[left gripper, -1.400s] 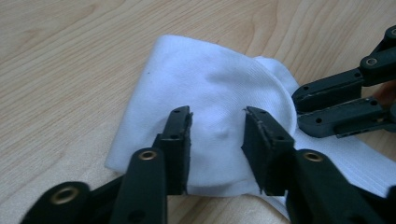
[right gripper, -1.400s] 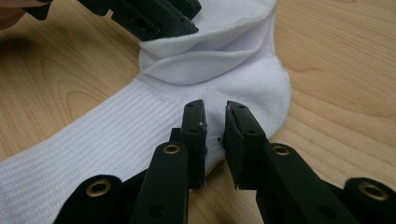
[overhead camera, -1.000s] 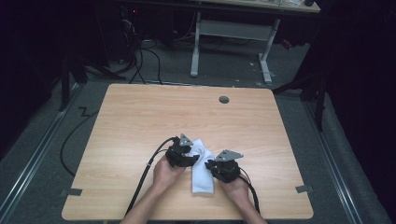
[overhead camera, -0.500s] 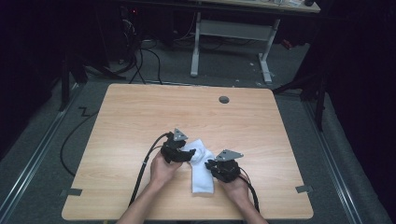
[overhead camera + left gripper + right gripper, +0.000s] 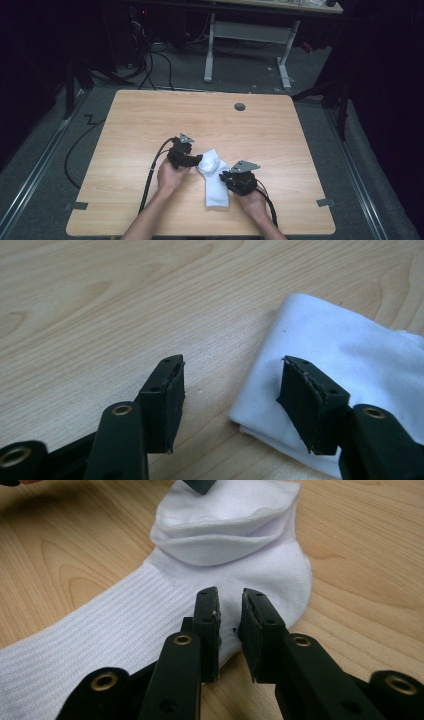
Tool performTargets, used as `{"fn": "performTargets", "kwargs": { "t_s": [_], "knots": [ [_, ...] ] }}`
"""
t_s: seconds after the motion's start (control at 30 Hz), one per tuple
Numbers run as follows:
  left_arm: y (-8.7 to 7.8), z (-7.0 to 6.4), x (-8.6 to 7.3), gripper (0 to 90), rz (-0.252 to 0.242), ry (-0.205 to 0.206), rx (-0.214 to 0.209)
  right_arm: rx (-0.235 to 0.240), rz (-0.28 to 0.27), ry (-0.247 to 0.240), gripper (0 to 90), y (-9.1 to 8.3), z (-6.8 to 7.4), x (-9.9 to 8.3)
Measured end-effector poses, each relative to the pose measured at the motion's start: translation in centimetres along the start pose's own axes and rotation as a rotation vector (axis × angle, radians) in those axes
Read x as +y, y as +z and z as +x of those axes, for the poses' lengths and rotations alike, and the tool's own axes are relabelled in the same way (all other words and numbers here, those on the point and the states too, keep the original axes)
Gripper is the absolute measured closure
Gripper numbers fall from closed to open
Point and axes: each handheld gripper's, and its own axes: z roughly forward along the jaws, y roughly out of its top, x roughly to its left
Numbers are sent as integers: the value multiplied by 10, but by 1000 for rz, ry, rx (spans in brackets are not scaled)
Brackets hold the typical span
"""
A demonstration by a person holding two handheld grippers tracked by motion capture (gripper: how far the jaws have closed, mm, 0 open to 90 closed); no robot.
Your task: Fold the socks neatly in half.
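A white sock point(image 5: 216, 189) lies on the wooden table point(image 5: 150, 120), its far end folded over into a rounded lump point(image 5: 210, 162). My left gripper point(image 5: 196, 161) is open beside that folded end. In the left gripper view point(image 5: 230, 385) one jaw hangs over bare wood and the other over the sock's folded edge point(image 5: 350, 350). My right gripper point(image 5: 225, 176) sits at the sock's right side. Its jaws point(image 5: 230, 605) are closed to a narrow gap on the fabric near the heel point(image 5: 270, 565). The ribbed leg point(image 5: 100, 640) runs toward the near table edge.
A round cable hole point(image 5: 240, 106) is set in the table's far side. Black cables point(image 5: 150, 175) trail from the grippers toward the near edge. A white desk frame point(image 5: 245, 35) stands on the floor beyond the table.
My left gripper has drawn back to the left and slightly farther away, off the folded end of the sock. The right gripper has stayed in place.
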Motion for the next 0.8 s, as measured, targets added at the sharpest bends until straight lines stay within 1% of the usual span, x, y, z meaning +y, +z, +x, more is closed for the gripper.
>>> {"fn": "performTargets", "kwargs": {
  "t_s": [0.03,0.17,0.27,0.4,0.43,0.47,0.57,0.63,0.7,0.8],
  "knots": [
    [1,-1,0,449,5,5,5,1,0,-1,773,0,0,0],
    [2,0,-1,472,11,-8,-11,2,0,0,773,0,0,0],
    [2,1,-1,483,20,-6,-22,4,0,8,771,0,-1,0],
    [1,0,-2,483,18,6,-17,17,7,49,753,-3,-3,2],
    [2,0,-3,483,15,6,-17,22,19,52,756,-4,-3,4],
    [2,0,-3,483,13,10,-15,21,17,48,761,-6,-2,8],
    [2,0,-3,484,10,15,-16,14,-20,32,774,-14,0,21],
    [2,0,-4,484,10,20,-19,10,-31,22,777,-15,1,31],
    [1,0,-4,484,11,17,-23,3,-33,10,778,-14,3,40],
    [1,0,-4,482,11,24,-24,2,-26,5,776,-7,7,51]
  ]
}}
